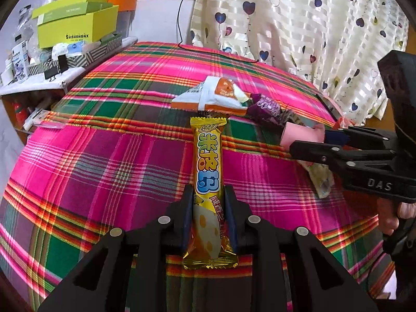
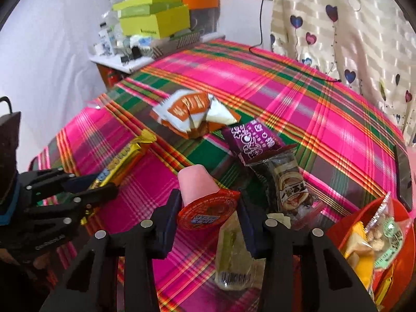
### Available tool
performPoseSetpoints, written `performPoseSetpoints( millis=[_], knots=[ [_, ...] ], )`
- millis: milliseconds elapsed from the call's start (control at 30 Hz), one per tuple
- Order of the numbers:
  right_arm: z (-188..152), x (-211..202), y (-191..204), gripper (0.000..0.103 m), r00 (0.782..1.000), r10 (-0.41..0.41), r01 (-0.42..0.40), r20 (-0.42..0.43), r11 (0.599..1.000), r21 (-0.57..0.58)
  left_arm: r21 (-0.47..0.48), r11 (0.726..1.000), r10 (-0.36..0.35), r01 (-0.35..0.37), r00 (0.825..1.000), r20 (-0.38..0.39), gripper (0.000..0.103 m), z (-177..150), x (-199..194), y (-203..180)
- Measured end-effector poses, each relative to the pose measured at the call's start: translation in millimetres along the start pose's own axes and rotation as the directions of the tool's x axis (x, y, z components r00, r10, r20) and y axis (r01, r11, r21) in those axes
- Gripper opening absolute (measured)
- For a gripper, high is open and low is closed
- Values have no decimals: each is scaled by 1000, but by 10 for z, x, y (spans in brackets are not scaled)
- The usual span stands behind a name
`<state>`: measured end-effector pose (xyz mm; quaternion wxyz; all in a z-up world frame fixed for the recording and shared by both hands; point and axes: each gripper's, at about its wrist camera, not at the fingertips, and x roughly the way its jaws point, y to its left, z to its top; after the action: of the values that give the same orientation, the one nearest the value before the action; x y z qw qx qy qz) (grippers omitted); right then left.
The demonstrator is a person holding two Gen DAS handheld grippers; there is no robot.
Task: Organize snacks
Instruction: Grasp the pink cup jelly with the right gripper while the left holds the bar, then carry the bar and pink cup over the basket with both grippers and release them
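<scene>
My left gripper (image 1: 208,192) is shut on a long yellow snack bar (image 1: 209,161), which sticks out forward over the plaid cloth (image 1: 104,156). The right wrist view shows the same gripper (image 2: 101,182) and bar (image 2: 124,158) at the left. My right gripper (image 2: 209,197) is shut on a pink cup with a red lid (image 2: 197,182), both pads touching the lid's rim. In the left wrist view the right gripper (image 1: 309,140) holds the cup (image 1: 299,132) at the right. An orange-and-white packet (image 2: 192,111) and a purple packet (image 2: 252,140) lie beyond.
A dark clear biscuit packet (image 2: 288,182) and a pale green packet (image 2: 232,254) lie close to my right gripper. A red container (image 2: 364,205) holding several snacks sits at the lower right. Green boxes (image 1: 78,26) crowd a side shelf at the far left; a heart-print curtain (image 1: 312,26) hangs behind.
</scene>
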<state>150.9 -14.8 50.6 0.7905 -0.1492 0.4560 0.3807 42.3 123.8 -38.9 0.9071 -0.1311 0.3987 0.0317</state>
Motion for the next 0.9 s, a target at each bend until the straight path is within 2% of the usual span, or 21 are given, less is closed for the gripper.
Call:
performPoseSetpoints(
  millis=[267,900],
  knots=[
    [-137,-438,92,41,997,14,-16,76,1000,21,27,999,-19,18,999,38,24,11,-207,-220],
    [-591,-1102,5,41,986,-6,-9,165,996,91,128,990,-75,66,994,73,24,-31,-493,-800]
  ],
)
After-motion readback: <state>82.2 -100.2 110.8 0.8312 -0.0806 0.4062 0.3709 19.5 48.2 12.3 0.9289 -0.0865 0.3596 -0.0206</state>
